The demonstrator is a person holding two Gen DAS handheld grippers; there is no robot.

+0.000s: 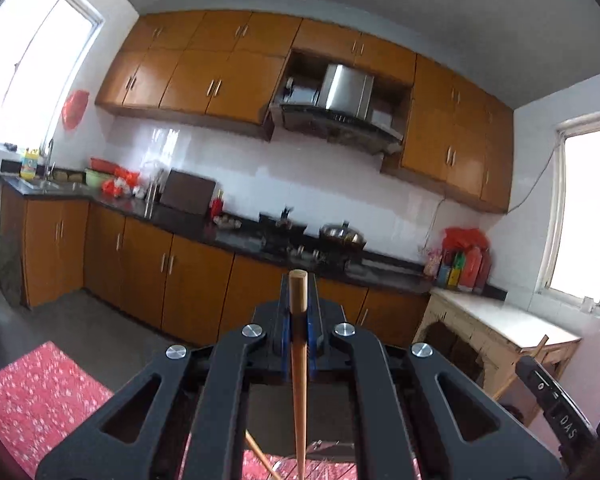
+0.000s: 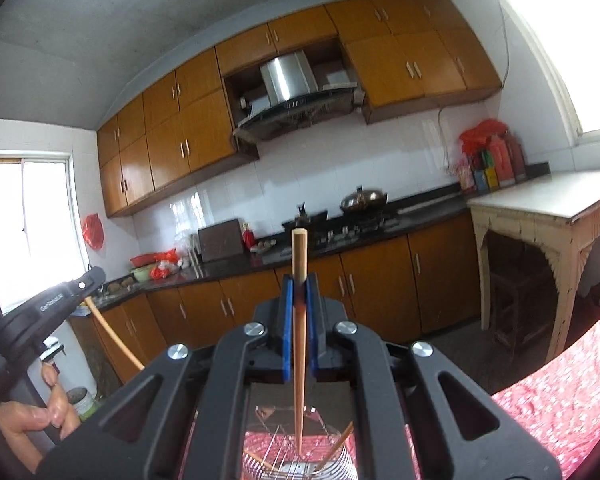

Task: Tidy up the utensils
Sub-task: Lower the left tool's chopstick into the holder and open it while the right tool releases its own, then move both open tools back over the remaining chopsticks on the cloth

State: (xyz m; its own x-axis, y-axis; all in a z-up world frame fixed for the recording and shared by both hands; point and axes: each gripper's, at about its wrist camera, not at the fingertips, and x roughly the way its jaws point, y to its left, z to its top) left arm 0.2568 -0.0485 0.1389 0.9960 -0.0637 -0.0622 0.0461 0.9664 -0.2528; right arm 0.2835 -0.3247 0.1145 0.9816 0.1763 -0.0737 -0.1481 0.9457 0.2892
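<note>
Chopstick (image 1: pixel 298 320) clamped upright in left claw (image 1: pixel 299 300); right claw (image 2: pixel 299 296) likewise.

White letters "DAS" stand on the black body of the right hand-held gripper (image 1: pixel 556 412) at the edge of the left wrist view. In the right wrist view the black body of the left hand-held gripper (image 2: pixel 52 304) carries small white print that looks like "GenRobot.AI", with more white lettering lower on it too small to read. The labels on the bottles (image 2: pixel 492 168) stay illegible
</note>
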